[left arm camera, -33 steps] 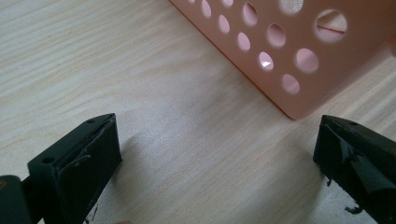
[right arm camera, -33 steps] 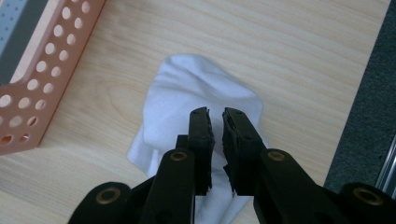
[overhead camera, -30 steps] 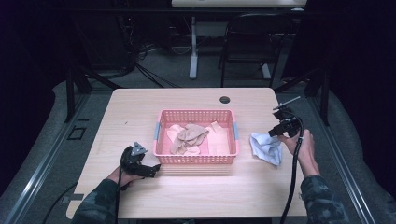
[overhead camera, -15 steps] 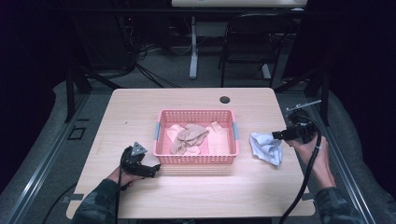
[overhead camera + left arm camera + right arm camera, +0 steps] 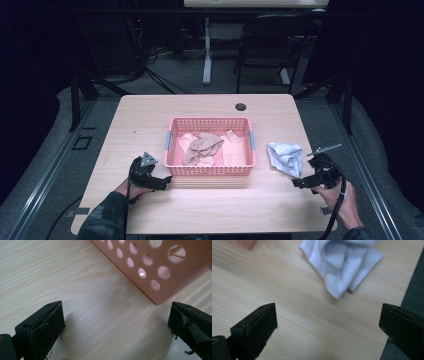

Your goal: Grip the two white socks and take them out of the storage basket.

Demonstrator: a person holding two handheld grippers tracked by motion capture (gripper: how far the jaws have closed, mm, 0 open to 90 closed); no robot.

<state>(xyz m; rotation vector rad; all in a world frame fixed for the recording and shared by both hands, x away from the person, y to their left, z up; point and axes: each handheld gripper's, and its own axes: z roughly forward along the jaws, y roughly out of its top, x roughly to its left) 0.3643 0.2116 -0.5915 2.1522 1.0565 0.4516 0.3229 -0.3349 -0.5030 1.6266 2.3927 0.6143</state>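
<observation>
A pink perforated basket (image 5: 210,171) stands mid-table with beige and pink cloths (image 5: 202,146) inside. A crumpled light blue cloth (image 5: 285,157) lies on the wood to its right. My left gripper (image 5: 165,181) rests near the basket's front left corner (image 5: 156,293), jaws wide open over bare wood. My right gripper (image 5: 299,183) sits near the table's front right, open and empty. The blue cloth (image 5: 342,265) lies just beyond its jaws, untouched.
The wooden table (image 5: 150,120) has a dark cable hole (image 5: 241,106) at the back. Its right edge (image 5: 405,290) runs close beside my right gripper, with grey floor beyond. A chair (image 5: 265,45) and desk legs stand behind the table.
My right gripper has let go of the blue cloth, drawn back toward the table's front right and come down lower. The cloth stays on the table. The left gripper has not moved.
</observation>
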